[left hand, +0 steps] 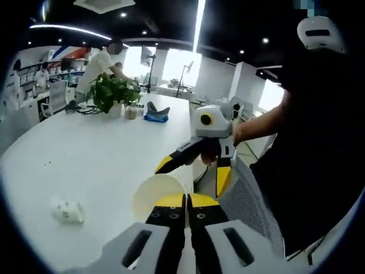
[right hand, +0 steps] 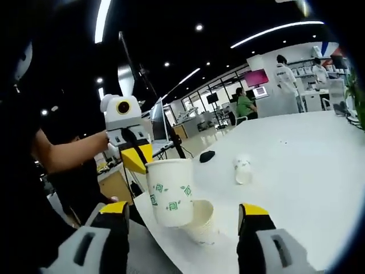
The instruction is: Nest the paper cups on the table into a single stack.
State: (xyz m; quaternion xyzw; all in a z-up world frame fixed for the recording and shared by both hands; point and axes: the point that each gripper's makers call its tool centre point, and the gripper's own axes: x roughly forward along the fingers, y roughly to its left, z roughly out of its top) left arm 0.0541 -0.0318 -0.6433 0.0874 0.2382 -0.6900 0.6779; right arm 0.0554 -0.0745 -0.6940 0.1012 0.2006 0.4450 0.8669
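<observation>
left gripper [left hand: 186,201]: jaws clenched on cup [left hand: 157,193] rim, its body mostly hidden | right gripper [right hand: 183,214]: jaws released | held cup above another cup [right hand: 201,224] at surface [right hand: 296,171] edge | third cup [right hand: 243,170] lying farther off

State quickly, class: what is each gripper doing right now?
Left gripper: shut on the rim of a paper cup.
Right gripper: open, holding nothing, jaws wide apart near a lying cup.
</observation>
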